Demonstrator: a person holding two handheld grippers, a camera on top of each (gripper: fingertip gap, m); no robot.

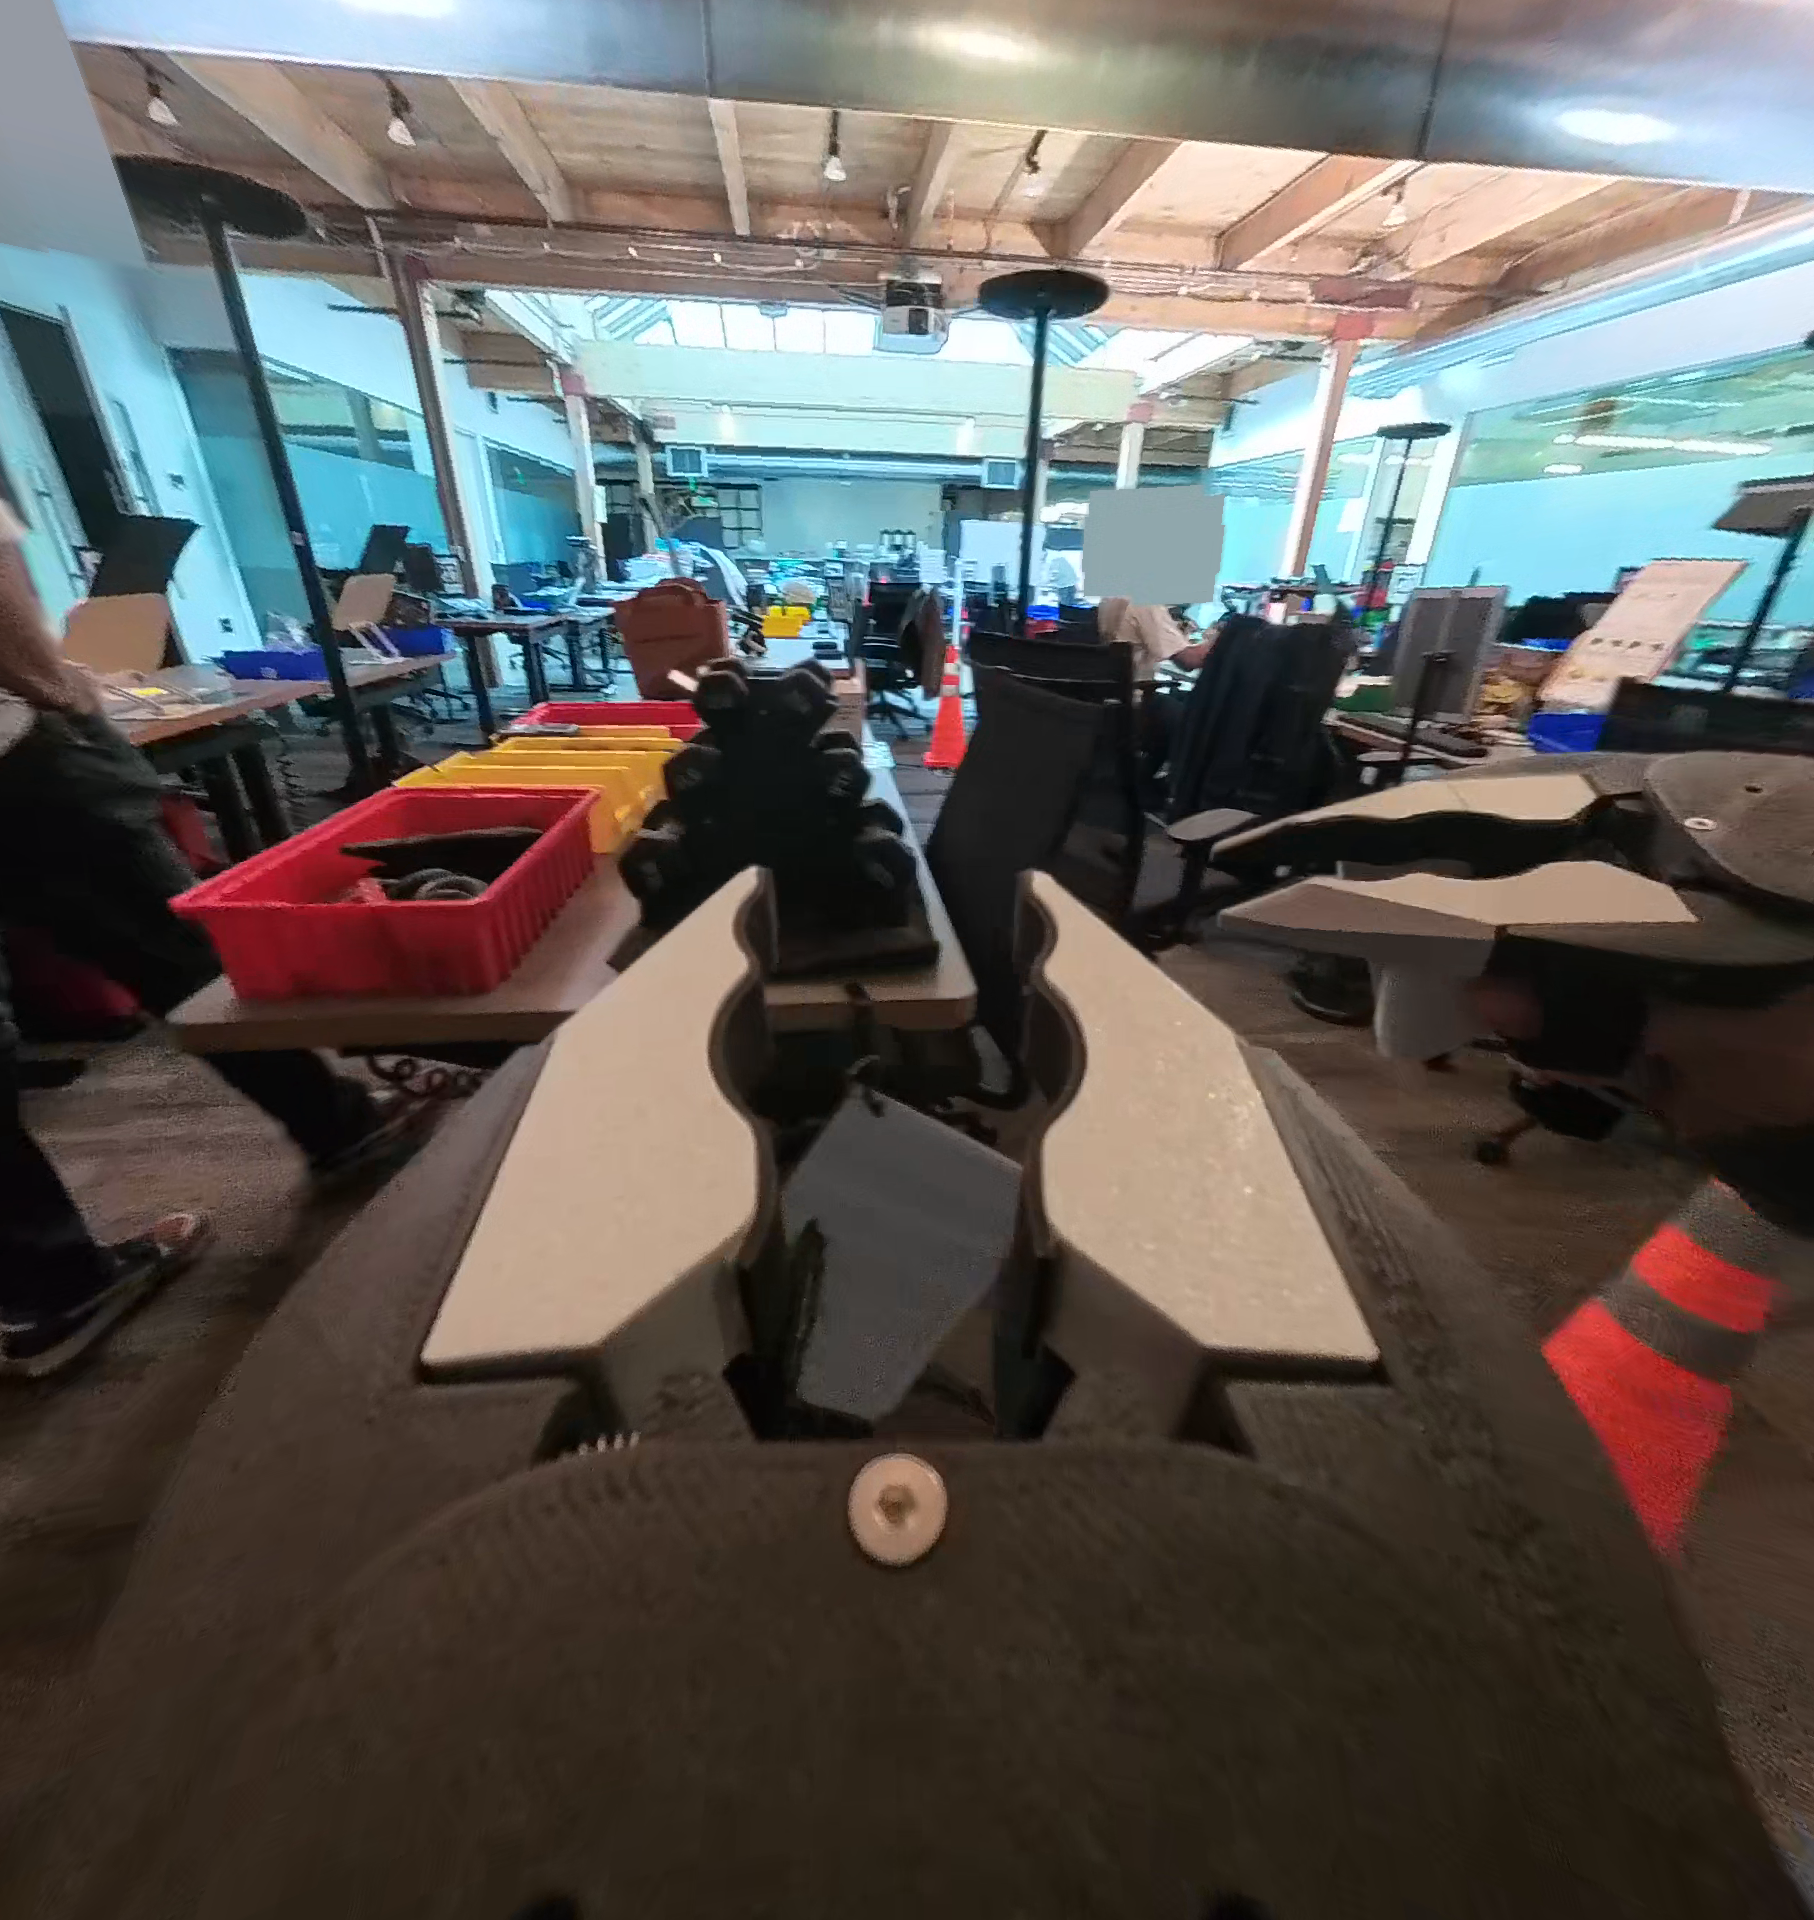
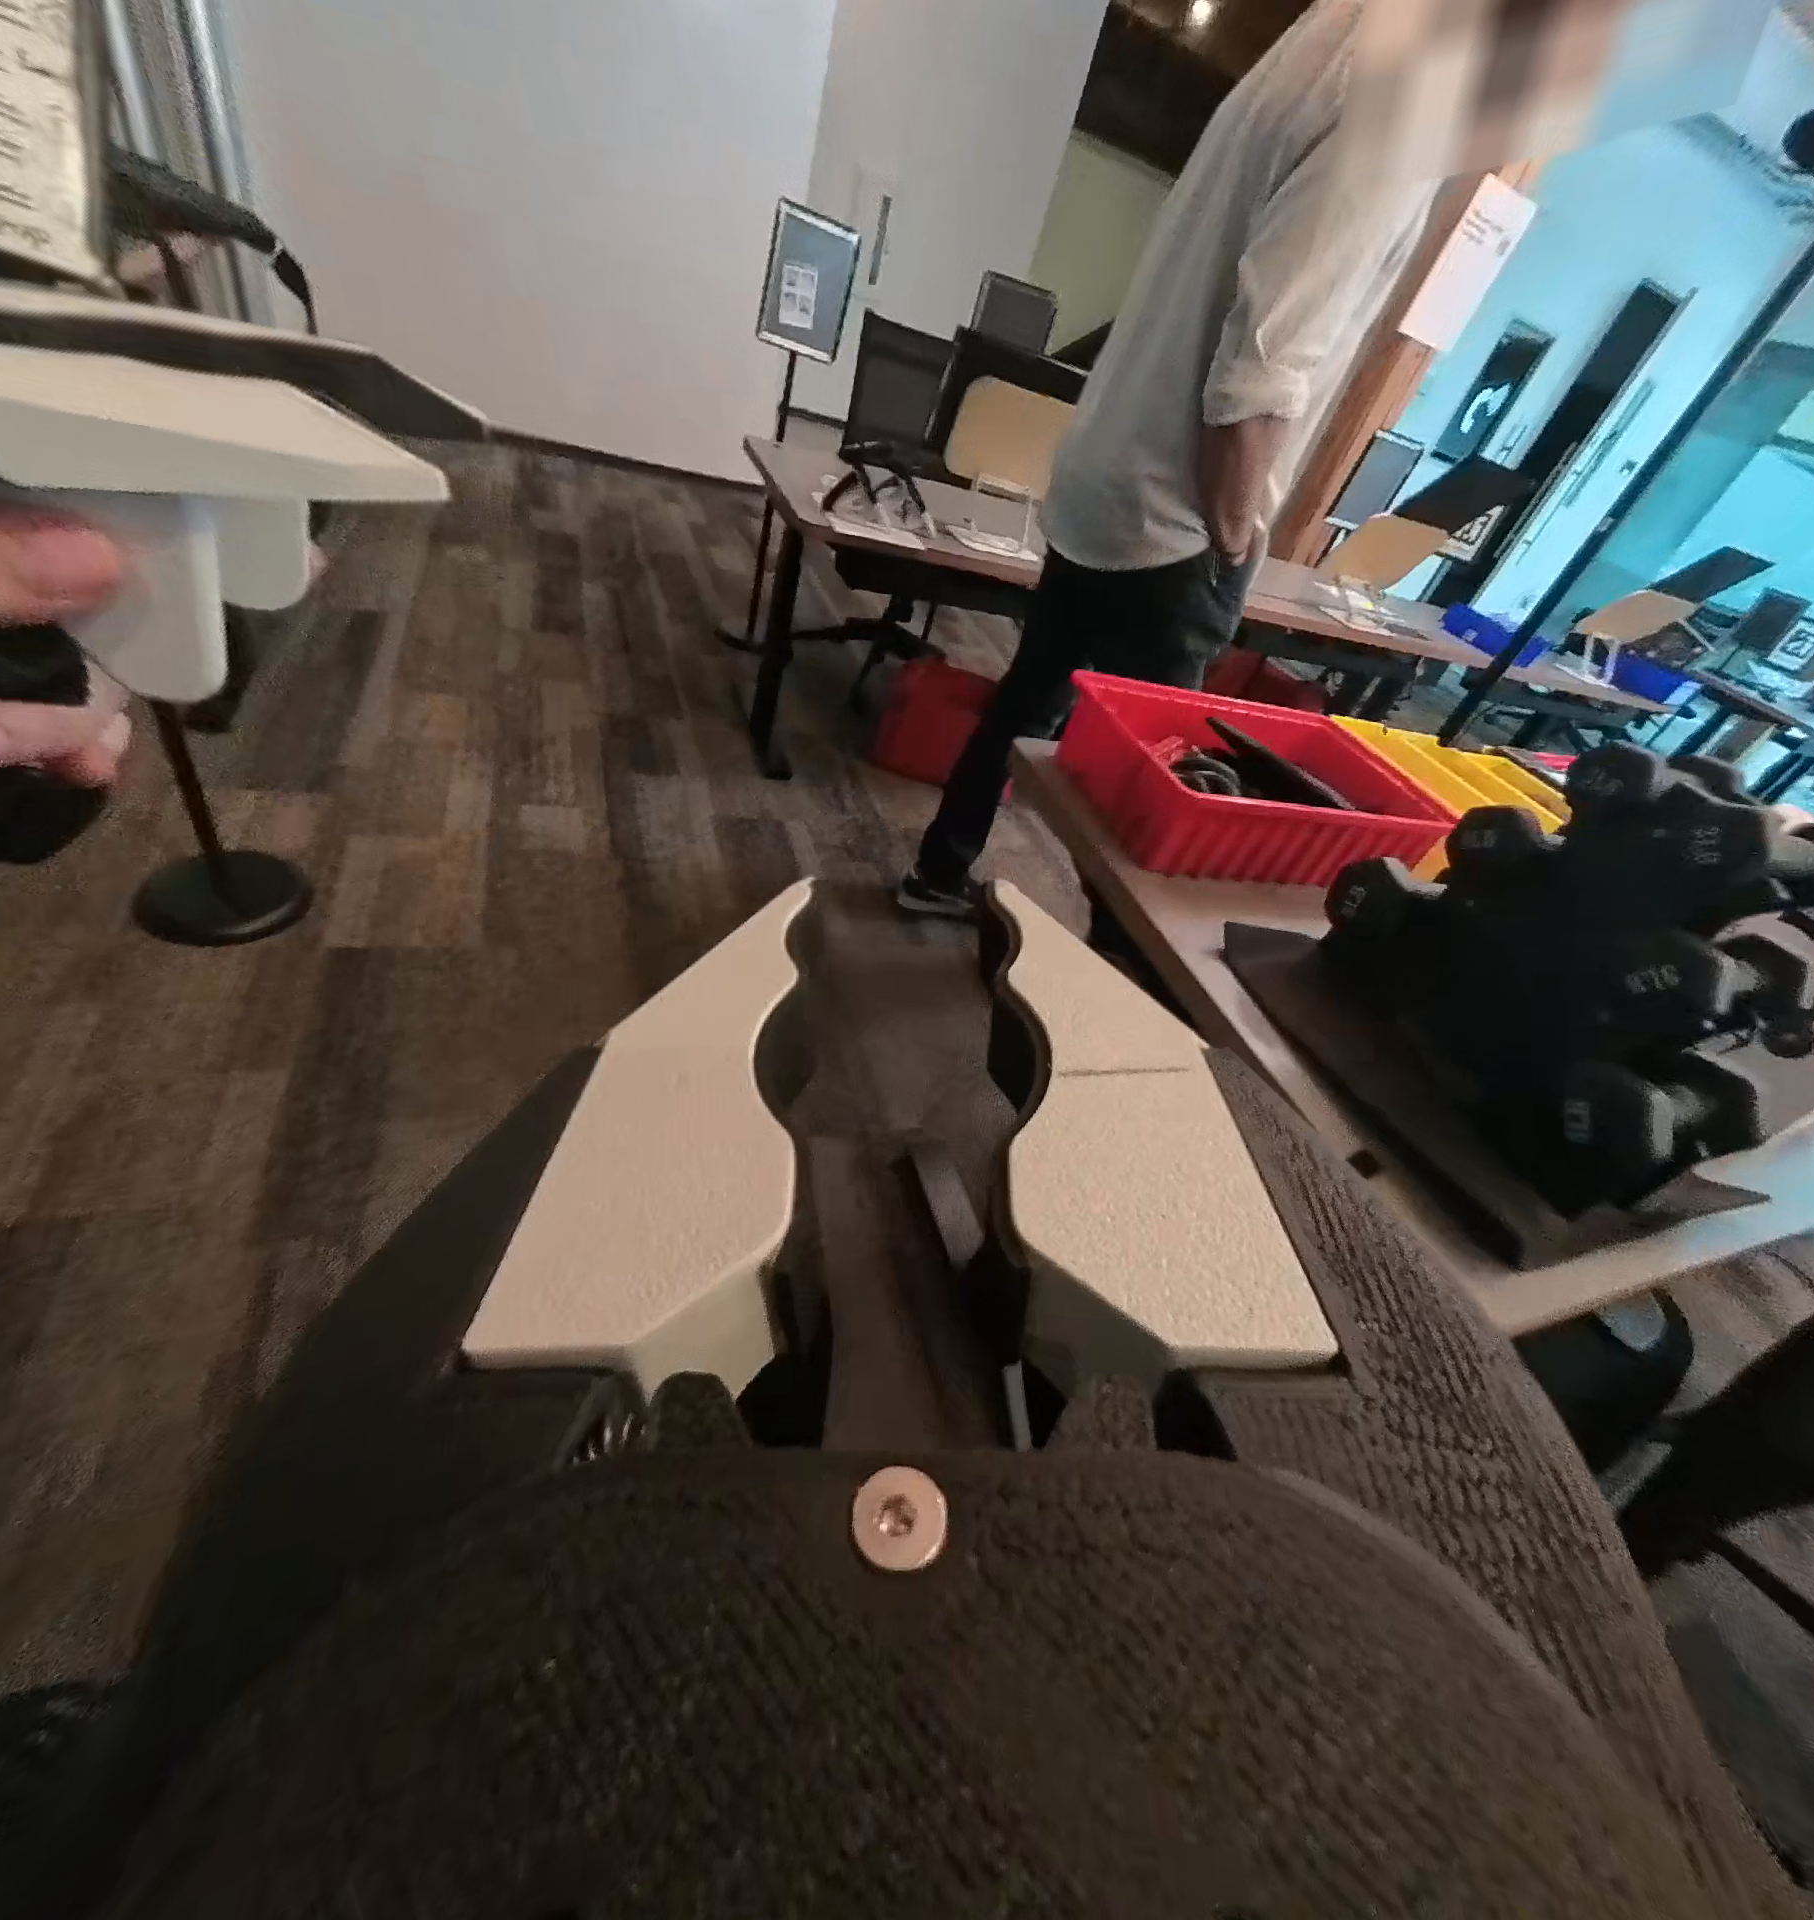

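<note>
Both grippers hang in mid-air, holding nothing. The left gripper (image 1: 892, 914) has its fingers spread, as does the right gripper (image 2: 898, 904). The black hexagonal dumbbell stack (image 1: 768, 821) sits on the brown counter (image 1: 529, 997) at twelve o'clock, beside the red plastic bin (image 1: 383, 914).

A brown table (image 1: 383, 1013) holds a red bin (image 1: 383, 914) w/ dark stuff in it, yellow bins (image 1: 560, 774) behind that, another red bin (image 1: 612, 715) farther back, & a black mat (image 2: 1402, 1081) w/ stacked black dumbbells (image 2: 1609, 935).
</note>
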